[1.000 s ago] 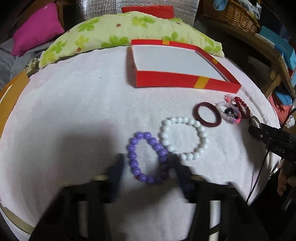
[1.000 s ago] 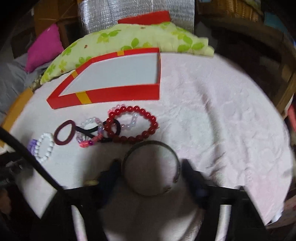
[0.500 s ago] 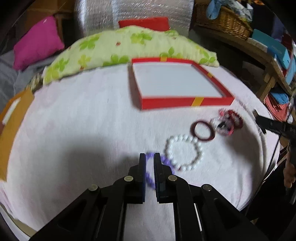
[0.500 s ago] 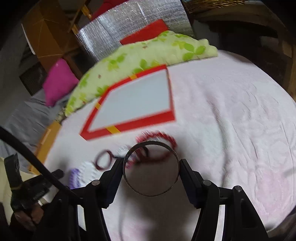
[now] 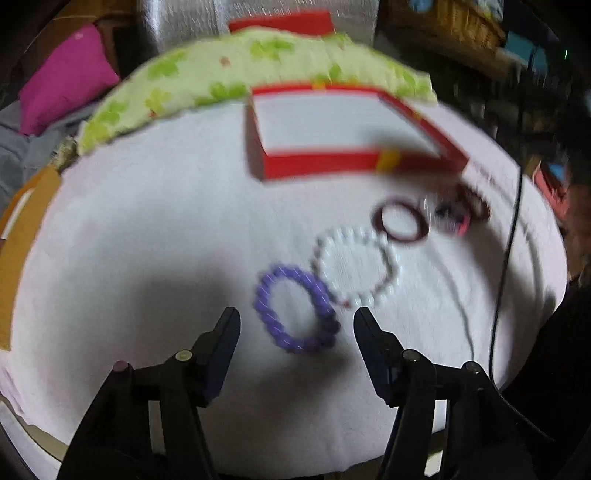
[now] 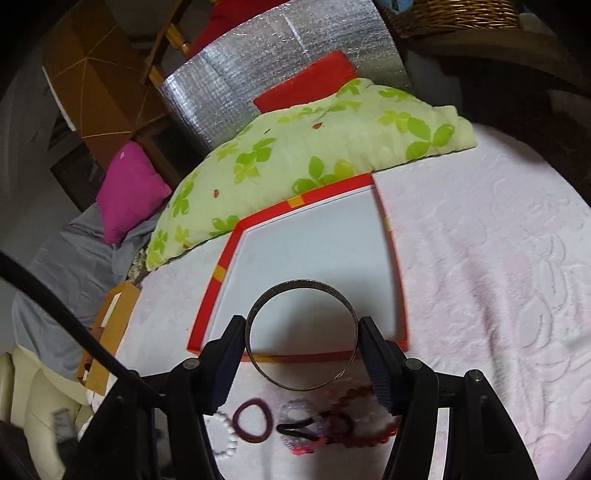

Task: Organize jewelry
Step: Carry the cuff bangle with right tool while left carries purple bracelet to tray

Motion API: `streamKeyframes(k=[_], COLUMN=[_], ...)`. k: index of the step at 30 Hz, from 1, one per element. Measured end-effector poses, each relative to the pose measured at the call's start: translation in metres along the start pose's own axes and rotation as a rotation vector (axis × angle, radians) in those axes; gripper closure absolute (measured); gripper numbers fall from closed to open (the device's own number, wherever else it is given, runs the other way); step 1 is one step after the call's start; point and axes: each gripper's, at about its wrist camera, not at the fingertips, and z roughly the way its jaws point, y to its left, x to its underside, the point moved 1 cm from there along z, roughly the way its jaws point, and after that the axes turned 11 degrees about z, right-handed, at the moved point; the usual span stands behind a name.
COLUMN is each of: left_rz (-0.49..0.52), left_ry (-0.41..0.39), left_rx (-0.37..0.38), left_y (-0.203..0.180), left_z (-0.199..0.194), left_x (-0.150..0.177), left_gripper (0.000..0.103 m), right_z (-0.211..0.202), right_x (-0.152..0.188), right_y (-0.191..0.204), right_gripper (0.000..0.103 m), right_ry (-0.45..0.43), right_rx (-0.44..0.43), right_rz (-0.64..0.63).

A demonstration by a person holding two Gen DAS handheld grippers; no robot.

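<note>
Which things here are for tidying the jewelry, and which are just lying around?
For the job:
metal bangle in the right tongs
red box
purple bead bracelet
white bead bracelet
dark red ring
left tongs, open

Lying around:
green flowered pillow
pink cushion
wicker basket

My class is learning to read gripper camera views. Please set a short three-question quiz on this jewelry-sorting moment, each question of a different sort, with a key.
1. True or false: the right gripper holds the round metal bangle over the shallow red box with the white floor.
2. Which bracelet lies just ahead of the left gripper?
A. purple bead bracelet
B. white bead bracelet
C. dark red hair tie
3. Fill in: the left gripper's jaws are ____.

Key:
1. True
2. A
3. open; they stand apart with nothing between them.
</note>
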Motion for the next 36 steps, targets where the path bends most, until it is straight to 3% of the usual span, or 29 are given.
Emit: streamKeyframes(k=[2,4,6,7,12,13,17,27,31,36], left_rz=[-0.007,-0.022,-0.064,-0.075,-0.059,-0.057,-0.058,0.027,0.073,0.092], left_ry=[0.006,-0.031,-0.035,-0.035,-0.058,-0.062,-0.084,-0.209,-0.184,-0.115], left_rx=[-0.008,-0.017,-0.008,0.004,-0.007,-0.01,-0.011,-0.028,-0.032,-0.037], left_y=[-0.002,0.003,0.015,0.022,0.034,0.038,0.049,0.051,0.03,0.013], left_z=[0.009,0.007,0.007,0.007,0.003,0.003,-0.007,-0.035,-0.006,0.043], left_x=[0.003,0.003,0.0,-0.001,-0.002,-0.003,-0.017,-0.121,-0.165,-0.19], left_gripper=[0.038,0.047,0.081,0.084,0.085,0.093,0.093,0.093,0.093,0.093], right_z=[-0.003,-0.006,-0.006,-0.005,0.007,0.01,0.027,0.082,0.102,0.111], right_x=[0.003,0.005,0.003,0.001,-0.005,-0.006,-0.014,-0.039,-0.042,-0.046], right_y=[0.005,0.005,0.001,-0.002,-0.006,-0.005,0.007,0.01,0.008,0.0], right_gripper=[0.039,0.039,0.039,0.039,0.039,0.039,0.039,0.039,0.039,0.038], right_ry=[-0.011,-0.024,-0.022,-0.02,0.009,0.015,0.034,0.101,0.138,0.167], right_rx=[-0.005,0.002,0.003,0.003,0.002,-0.001,-0.008,0.0,0.028,0.043], right_rz=[-0.029,-0.044,-0.027,-0.013,0.006,0.002,-0.026,0.002,0.001,0.016])
